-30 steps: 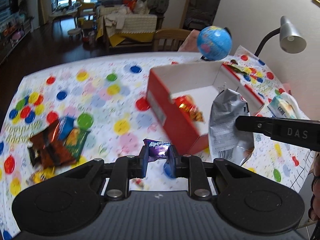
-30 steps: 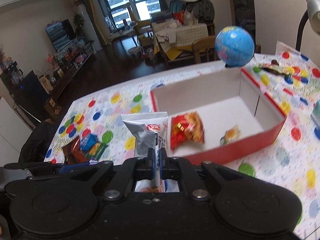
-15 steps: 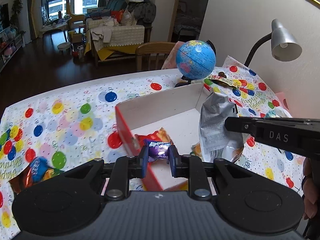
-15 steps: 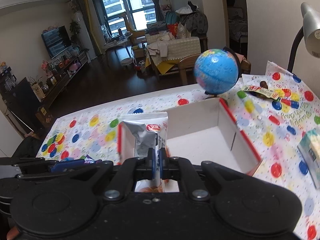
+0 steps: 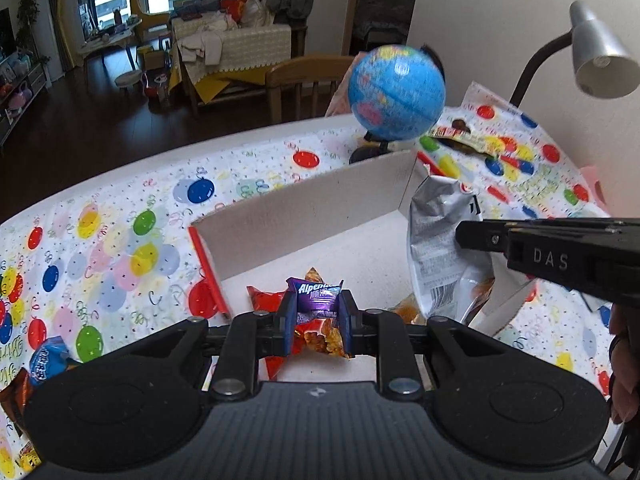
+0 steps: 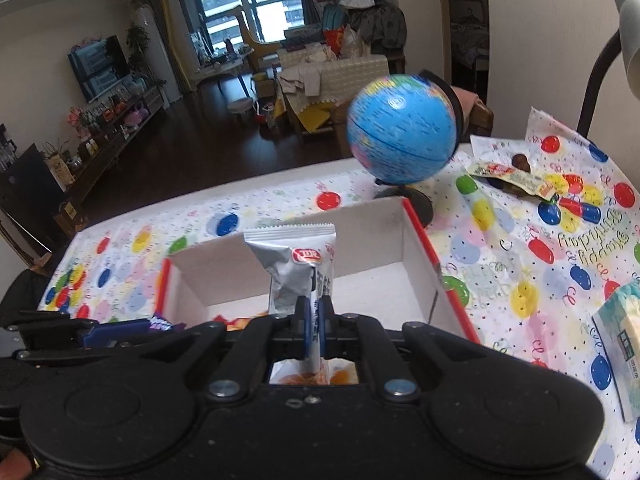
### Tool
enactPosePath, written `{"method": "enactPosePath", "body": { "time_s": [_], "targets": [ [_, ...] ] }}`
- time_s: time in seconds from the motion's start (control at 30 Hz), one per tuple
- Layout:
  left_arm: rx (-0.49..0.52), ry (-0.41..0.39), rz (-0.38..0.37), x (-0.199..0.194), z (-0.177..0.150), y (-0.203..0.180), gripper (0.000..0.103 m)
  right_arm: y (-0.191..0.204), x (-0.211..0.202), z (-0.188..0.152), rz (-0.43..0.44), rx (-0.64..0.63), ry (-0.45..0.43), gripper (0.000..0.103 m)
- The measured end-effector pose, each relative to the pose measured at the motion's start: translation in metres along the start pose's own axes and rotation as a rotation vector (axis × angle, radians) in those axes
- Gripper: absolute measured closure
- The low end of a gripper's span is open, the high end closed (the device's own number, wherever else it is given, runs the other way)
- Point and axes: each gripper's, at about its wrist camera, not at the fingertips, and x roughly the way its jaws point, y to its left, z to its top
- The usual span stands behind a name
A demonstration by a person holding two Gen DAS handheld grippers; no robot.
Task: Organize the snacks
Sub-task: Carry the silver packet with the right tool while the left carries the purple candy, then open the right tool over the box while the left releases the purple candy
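- The left gripper (image 5: 318,322) is clamped on a small purple candy packet (image 5: 318,298), its blue pads pressing the packet from both sides — it hangs above the near left part of the open box (image 5: 304,208).
- The right gripper (image 6: 314,330) is pinched tight on a silver snack bag (image 6: 294,266), which stands upright between its pads, over the near edge of the same box.
- In the left wrist view the silver bag shows at the right side of the box, with the right gripper's black body reaching in from the right.
- The box is red outside and white inside; it sits on the worktop (image 5: 120,240), which is covered by a cloth printed with coloured balloons.
- Inside the box lies a red snack packet (image 5: 264,296), directly below the purple packet, and an orange wrapped piece (image 5: 406,306) just to its right.
- More snacks (image 5: 42,362) lie on the cloth at the near left, well apart from the box.
- A blue globe (image 6: 402,130) stands just beyond the far right corner of the box — a lamp (image 5: 600,56) leans over at the far right.
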Motion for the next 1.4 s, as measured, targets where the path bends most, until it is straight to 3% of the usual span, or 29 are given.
{"method": "enactPosePath", "body": {
  "time_s": [0.47, 0.73, 1.03, 1.4],
  "targets": [
    [0.061, 0.102, 0.007, 0.060, -0.001, -0.038, 0.082, -0.043, 0.048, -0.010, -0.039, 0.029, 0.103, 0.100],
    [0.043, 0.164, 0.029, 0.088, -0.005, -0.039, 0.082, -0.055, 0.055, -0.019, -0.020, 0.051, 0.144, 0.098],
    [0.026, 0.163, 0.018, 0.088, -0.011, -0.037, 0.081, -0.057, 0.052, -0.022, -0.022, 0.055, 0.141, 0.089],
    [0.012, 0.105, 0.010, 0.059, -0.012, -0.029, 0.075, -0.045, 0.029, -0.022, -0.006, 0.045, 0.103, 0.083]
  ]
}}
